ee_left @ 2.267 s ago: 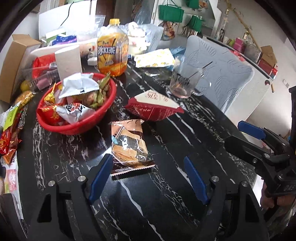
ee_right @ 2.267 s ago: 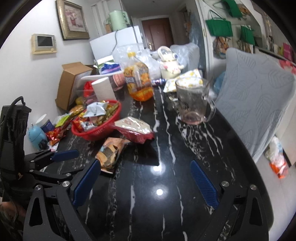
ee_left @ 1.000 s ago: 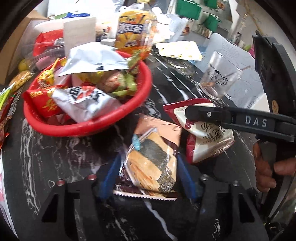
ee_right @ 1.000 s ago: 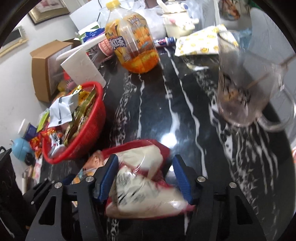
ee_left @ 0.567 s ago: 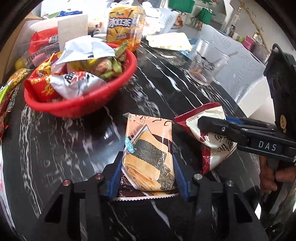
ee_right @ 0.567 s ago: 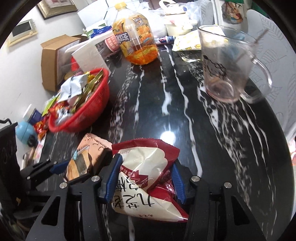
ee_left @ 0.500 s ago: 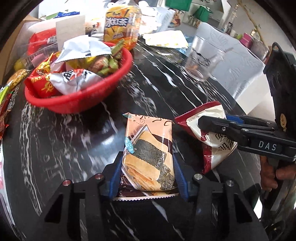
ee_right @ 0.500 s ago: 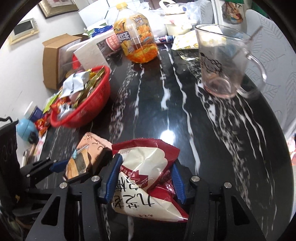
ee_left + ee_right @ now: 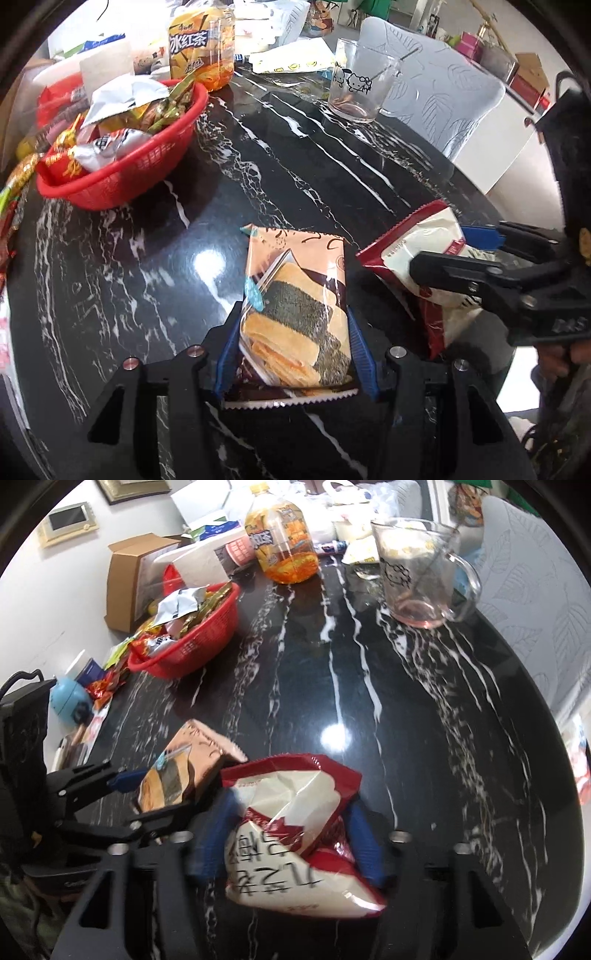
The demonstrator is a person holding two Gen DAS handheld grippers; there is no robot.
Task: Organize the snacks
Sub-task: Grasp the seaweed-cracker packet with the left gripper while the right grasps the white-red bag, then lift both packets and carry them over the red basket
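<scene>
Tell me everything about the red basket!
The red basket is a round, shallow plastic bowl with a mesh wall and a smooth rim. It stands upright on the black marble table, heaped past its rim with snack packets: silvery, red and green ones. Neither gripper touches it.

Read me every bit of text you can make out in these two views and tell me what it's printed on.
"冰红茶": label of the orange drink bottle.
Large black characters on the red and white snack bag: upside down and blurred, not readable.
Letters on the right gripper: cut off, unreadable.
Glass mug: cartoon cat figures only, no words.
Seaweed cracker packet: print too small.
</scene>
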